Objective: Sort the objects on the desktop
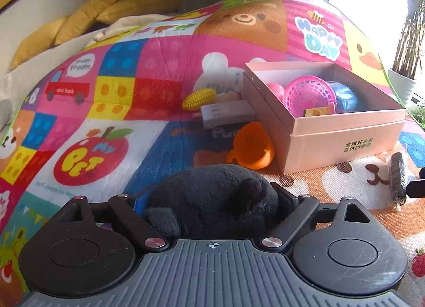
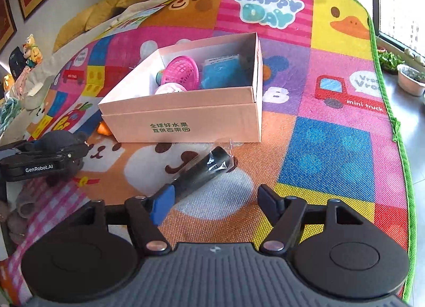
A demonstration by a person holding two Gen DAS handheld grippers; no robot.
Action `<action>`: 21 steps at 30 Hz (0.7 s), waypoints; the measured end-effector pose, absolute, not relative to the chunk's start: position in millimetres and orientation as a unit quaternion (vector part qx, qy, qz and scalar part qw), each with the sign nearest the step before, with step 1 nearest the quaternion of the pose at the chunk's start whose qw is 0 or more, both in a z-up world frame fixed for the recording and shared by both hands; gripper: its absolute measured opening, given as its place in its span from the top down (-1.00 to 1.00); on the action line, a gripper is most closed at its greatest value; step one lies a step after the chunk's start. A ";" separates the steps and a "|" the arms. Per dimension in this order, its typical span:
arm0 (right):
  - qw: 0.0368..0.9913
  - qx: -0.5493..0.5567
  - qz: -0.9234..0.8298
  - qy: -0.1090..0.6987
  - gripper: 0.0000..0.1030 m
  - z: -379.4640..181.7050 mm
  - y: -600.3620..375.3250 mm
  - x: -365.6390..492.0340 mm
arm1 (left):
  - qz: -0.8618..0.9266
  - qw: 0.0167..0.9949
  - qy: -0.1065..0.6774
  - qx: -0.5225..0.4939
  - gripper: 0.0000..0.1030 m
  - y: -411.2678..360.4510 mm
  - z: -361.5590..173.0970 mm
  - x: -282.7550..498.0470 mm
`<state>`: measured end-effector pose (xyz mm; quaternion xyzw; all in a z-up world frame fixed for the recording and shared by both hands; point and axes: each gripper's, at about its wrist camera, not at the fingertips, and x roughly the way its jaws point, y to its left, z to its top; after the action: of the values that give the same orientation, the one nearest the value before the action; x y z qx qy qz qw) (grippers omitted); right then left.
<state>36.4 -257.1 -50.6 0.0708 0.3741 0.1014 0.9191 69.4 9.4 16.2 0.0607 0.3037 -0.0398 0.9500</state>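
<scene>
Left gripper (image 1: 212, 208) pinches the plush (image 1: 212, 200): carry it toward 1 o'clock, clear the box (image 1: 342, 131) wall, then release; right gripper (image 2: 212, 200) fingers spread, bagged tube (image 2: 204, 171) at 11 o'clock.

Bright window light (image 1: 358, 1), yellow cushions (image 1: 85, 14), colourful cartoon play mat (image 2: 332, 147).

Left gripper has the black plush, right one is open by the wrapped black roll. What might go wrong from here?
1. The plush is bulky and soft, bulging past the left gripper; it may slip on the way to the box.
2. The box already holds a pink basket and a blue bag, so the plush may sit high or snag the rim.
3. The roll has loose, glossy wrap; the open right gripper may pinch only film.
</scene>
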 end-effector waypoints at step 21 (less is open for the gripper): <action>0.922 0.032 0.093 0.374 -1.00 -56.7 -244.1 10.2 | -0.129 0.936 0.328 0.003 -1.00 -11.2 2.9 28.0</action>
<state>10.2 -244.1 -56.7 0.0317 0.3745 0.0932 0.9220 28.0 -11.2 2.9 0.0031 0.3278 -0.1288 0.9359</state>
